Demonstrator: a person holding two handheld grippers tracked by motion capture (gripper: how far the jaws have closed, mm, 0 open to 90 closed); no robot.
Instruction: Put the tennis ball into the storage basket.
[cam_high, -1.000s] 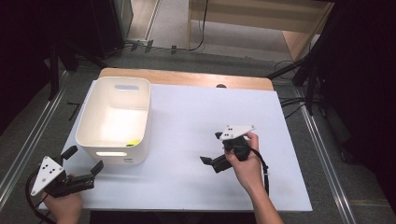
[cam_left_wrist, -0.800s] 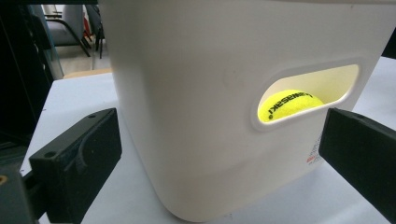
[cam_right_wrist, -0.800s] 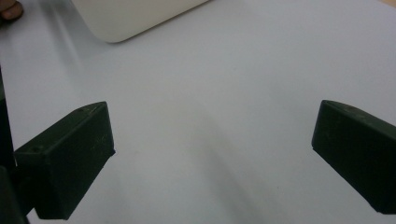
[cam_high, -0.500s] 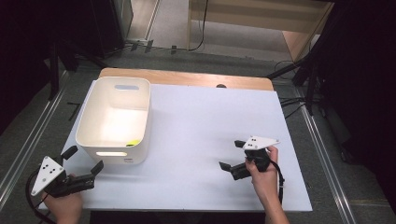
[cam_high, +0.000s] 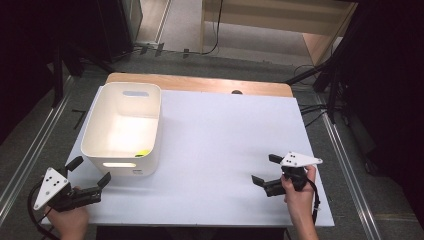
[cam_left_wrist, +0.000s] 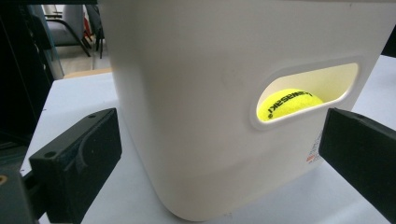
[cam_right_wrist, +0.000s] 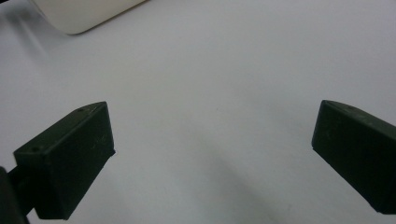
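Observation:
A white plastic bin (cam_high: 123, 127) stands on the left of the white table top (cam_high: 220, 140). Inside it, near the front wall, lies a yellow tennis ball (cam_high: 142, 154), which the left gripper view shows through the bin's handle slot as a yellow tennis ball (cam_left_wrist: 288, 103). My left gripper (cam_high: 90, 172) sits open at the table's front left corner, jaws pointing at the white bin (cam_left_wrist: 224, 107) and empty. My right gripper (cam_high: 264, 170) is open at the front right, low over bare table, with nothing between its jaws (cam_right_wrist: 212, 144).
A wooden strip (cam_high: 200, 84) runs along the table's far edge. Metal rails (cam_high: 30, 155) flank the table on both sides. A corner of the bin (cam_right_wrist: 79, 14) shows at the top left of the right gripper view.
My right gripper has moved from the table's middle toward the front right corner, away from the bin. The left gripper has stayed in place.

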